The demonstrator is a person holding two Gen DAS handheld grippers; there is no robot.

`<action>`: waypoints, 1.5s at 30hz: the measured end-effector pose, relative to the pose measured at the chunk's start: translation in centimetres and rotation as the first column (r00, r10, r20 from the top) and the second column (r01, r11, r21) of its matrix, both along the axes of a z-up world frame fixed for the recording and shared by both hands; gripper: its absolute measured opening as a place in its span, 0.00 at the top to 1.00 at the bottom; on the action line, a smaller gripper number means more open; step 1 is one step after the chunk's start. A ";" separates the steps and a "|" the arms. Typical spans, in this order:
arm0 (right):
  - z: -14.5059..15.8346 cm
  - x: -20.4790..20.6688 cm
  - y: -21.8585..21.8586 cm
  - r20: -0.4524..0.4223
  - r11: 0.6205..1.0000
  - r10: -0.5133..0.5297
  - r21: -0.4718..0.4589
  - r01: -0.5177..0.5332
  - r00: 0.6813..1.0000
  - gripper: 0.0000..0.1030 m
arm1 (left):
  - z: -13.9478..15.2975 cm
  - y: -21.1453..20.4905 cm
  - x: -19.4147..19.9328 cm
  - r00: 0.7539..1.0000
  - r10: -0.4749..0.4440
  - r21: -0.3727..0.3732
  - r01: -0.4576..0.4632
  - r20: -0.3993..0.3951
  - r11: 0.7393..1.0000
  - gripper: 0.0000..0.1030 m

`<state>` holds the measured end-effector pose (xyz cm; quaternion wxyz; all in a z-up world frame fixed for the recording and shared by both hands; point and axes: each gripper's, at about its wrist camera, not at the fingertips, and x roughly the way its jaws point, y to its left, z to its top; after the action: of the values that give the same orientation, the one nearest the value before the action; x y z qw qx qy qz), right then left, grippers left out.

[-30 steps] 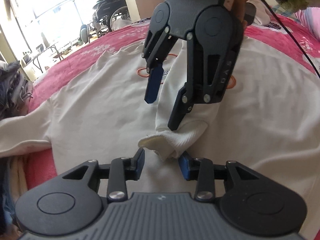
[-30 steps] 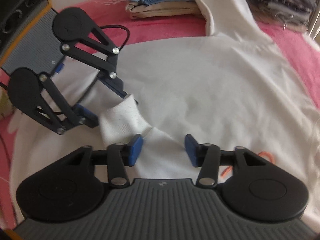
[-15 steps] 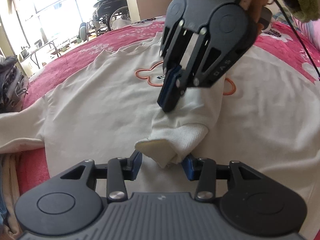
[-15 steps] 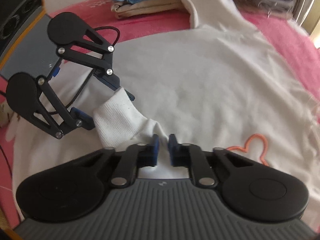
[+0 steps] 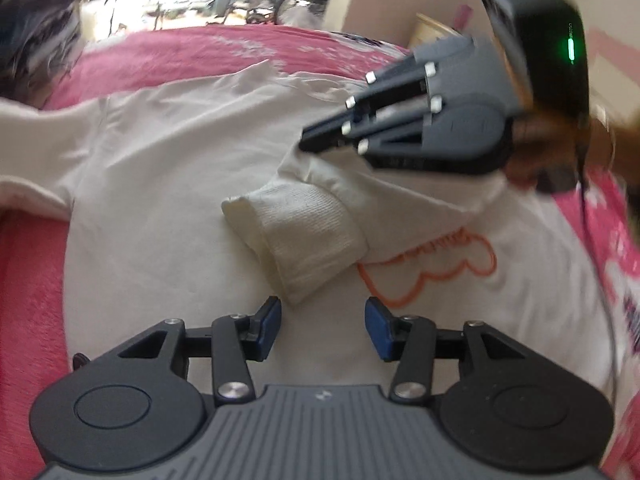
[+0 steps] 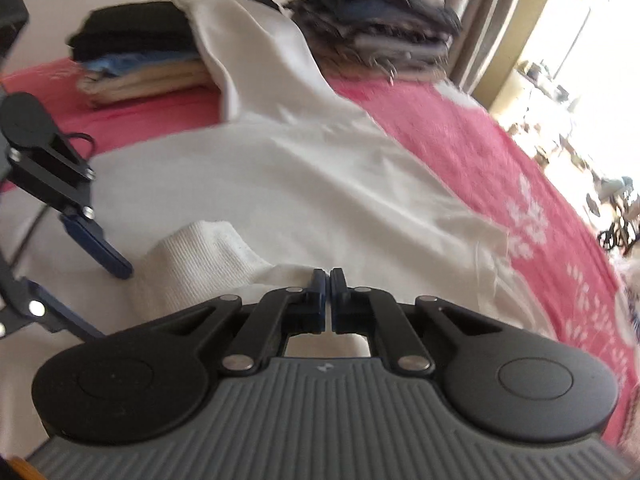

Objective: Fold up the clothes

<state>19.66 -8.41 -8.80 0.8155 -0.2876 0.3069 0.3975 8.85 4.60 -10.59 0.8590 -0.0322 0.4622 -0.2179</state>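
A cream sweatshirt (image 5: 160, 184) with an orange outline print (image 5: 452, 264) lies spread flat on a pink blanket (image 5: 32, 304). One sleeve is folded across the chest, its ribbed cuff (image 5: 304, 236) lying just ahead of my left gripper (image 5: 323, 324), which is open and holds nothing. My right gripper (image 6: 330, 280) is shut on the sleeve fabric just behind the cuff (image 6: 200, 256). In the left wrist view the right gripper (image 5: 308, 146) comes in from the right, its tips pinching the sleeve. The other sleeve (image 6: 256, 60) stretches away toward the piles.
Stacks of folded clothes (image 6: 136, 60) and a darker pile (image 6: 376, 20) sit at the far edge of the bed (image 6: 480, 152). A dark heap (image 5: 36, 40) lies at the left in the left wrist view. A bright window and a furnished room lie beyond.
My right gripper closed on the sleeve behind the cuff and has swung the sleeve sideways across the chest. My left gripper stayed open and drew back a little from the cuff.
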 end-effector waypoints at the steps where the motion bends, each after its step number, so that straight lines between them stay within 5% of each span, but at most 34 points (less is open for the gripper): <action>1: -0.4 0.1 0.0 -0.002 1.000 -0.007 -0.001 0.007 1.000 0.99 | 0.0 0.3 0.2 1.000 0.018 -0.026 -0.019 -0.016 0.999 0.52; 6: -1.1 0.0 -0.2 -0.002 0.999 -0.029 0.016 0.029 1.000 0.99 | -0.2 1.2 1.9 0.993 0.093 -0.118 -0.102 -0.076 0.988 0.51; 11: -1.0 0.0 -0.5 0.009 0.998 -0.047 0.036 0.047 0.999 0.99 | -0.8 1.4 3.5 0.978 0.161 -0.133 -0.179 -0.134 0.975 0.91; 21: 3.0 2.9 -0.5 0.069 0.974 -0.128 0.199 0.112 0.989 0.99 | 2.2 4.4 5.0 0.958 0.276 -0.089 -0.282 -0.078 0.955 0.93; 25: 0.9 4.2 1.4 0.004 0.957 -0.164 0.241 0.158 0.986 0.98 | 1.7 5.3 5.3 0.949 0.305 -0.027 -0.308 -0.081 0.951 0.93; 29: -2.6 4.4 3.3 -0.078 0.961 -0.190 0.187 0.201 0.979 0.95 | -0.4 4.8 5.0 0.949 0.298 0.042 -0.296 -0.100 0.954 0.93; 33: -0.2 4.5 -0.4 -0.118 0.906 -0.272 0.303 0.295 0.955 0.90 | 0.0 4.5 4.5 0.961 0.267 0.063 -0.263 -0.066 0.963 0.93; 35: 2.0 4.8 -4.2 -0.152 0.853 -0.338 0.368 0.371 0.929 0.76 | 0.3 4.4 4.1 0.966 0.253 0.073 -0.249 -0.060 0.966 0.93; 39: 4.7 6.4 -12.6 -0.245 0.754 -0.483 0.372 0.542 0.841 0.73 | 0.5 3.8 3.2 0.970 0.236 0.098 -0.230 -0.051 0.968 0.93; 41: 4.6 7.4 -16.3 -0.357 0.672 -0.558 0.335 0.660 0.749 0.73 | 0.6 3.6 2.8 0.973 0.227 0.110 -0.221 -0.047 0.969 0.93; 45: 3.2 8.6 -21.0 -0.635 0.452 -0.595 0.241 0.859 0.492 0.71 | 0.8 3.0 2.0 0.977 0.210 0.136 -0.202 -0.040 0.970 0.93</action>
<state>28.24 -29.38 -5.60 0.8504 0.2211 0.4630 0.1162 10.81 7.64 -9.77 0.8645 -0.0295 0.4925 -0.0958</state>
